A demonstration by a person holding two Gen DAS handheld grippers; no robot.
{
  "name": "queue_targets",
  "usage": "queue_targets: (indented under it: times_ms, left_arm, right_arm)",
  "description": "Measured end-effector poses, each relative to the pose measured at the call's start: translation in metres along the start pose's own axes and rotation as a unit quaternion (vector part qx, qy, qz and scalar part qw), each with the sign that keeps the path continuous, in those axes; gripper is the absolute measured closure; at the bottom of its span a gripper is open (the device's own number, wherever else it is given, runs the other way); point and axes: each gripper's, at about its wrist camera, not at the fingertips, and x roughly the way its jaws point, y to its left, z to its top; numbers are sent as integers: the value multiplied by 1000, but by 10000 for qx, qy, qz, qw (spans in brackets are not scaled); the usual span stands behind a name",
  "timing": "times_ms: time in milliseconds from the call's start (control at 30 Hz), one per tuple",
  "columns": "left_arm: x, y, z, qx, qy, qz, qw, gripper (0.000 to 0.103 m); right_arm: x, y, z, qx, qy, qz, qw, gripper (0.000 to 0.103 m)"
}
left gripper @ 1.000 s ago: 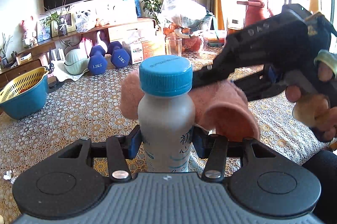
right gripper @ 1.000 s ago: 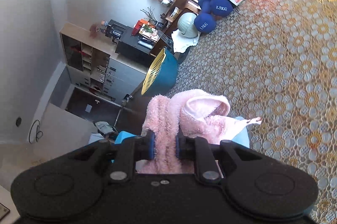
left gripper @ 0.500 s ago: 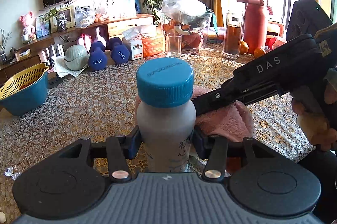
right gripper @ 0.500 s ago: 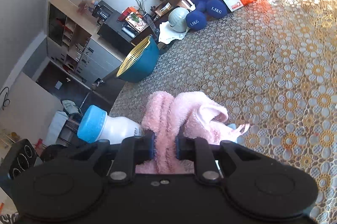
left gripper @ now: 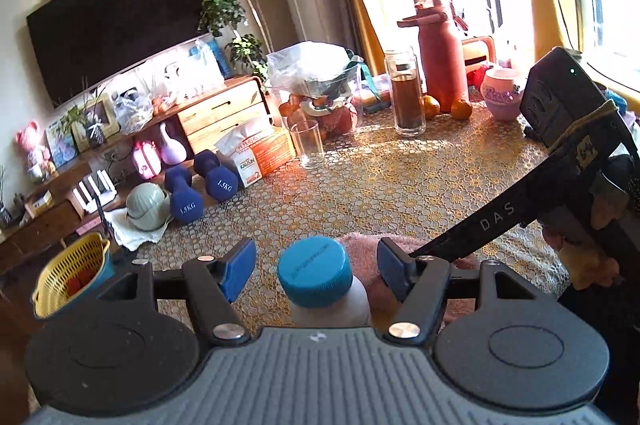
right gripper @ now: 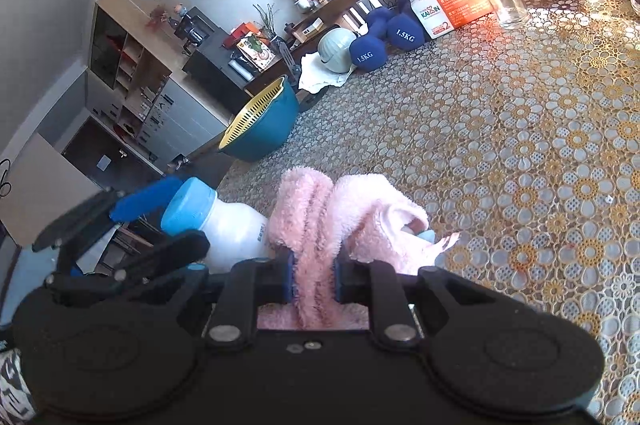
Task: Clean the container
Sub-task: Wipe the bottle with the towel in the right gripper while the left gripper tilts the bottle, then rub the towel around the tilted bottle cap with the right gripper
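A white bottle with a blue cap (left gripper: 314, 271) stands on the lace tablecloth (left gripper: 400, 185) between the fingers of my left gripper (left gripper: 316, 273). That gripper is open, and its blue pads (left gripper: 239, 271) are well clear of the cap. My right gripper (right gripper: 314, 277) is shut on a fluffy pink cloth (right gripper: 360, 209). The cloth lies bunched against the bottle's (right gripper: 236, 229) side. In the left wrist view the cloth (left gripper: 362, 245) shows just behind the bottle, and the right gripper's black body (left gripper: 496, 221) reaches in from the right, held by a hand (left gripper: 584, 257).
An empty glass (left gripper: 307, 143), a tall jar of brown liquid (left gripper: 408, 97), a red flask (left gripper: 440, 61), oranges and a pink pot (left gripper: 502, 97) stand at the far side. Blue dumbbells (left gripper: 184, 197), an orange box (left gripper: 260, 153) and a blue basin with a yellow strainer (left gripper: 72, 273) sit left.
My left gripper has opened and let go of the bottle, and now looks down on it from higher up. The right gripper kept its hold on the cloth and lowered it beside the bottle.
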Motion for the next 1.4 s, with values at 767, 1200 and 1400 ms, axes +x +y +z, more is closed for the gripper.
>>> queue_targets:
  times_ms: [767,1200,1400]
  left_arm:
    - [21,-2,3,69,512,70,9986,62]
    - [19,0,0,19,401,52,9992,62]
    - [14,6,-6,-149,314,24,9994,62]
  right_arm:
    - [-75,84,18,-1515,-949,269,9835,86]
    - [-25,94,28,-1675,-442,129,9848,86]
    - [-17,50,36,-503,-450,464,9966,86]
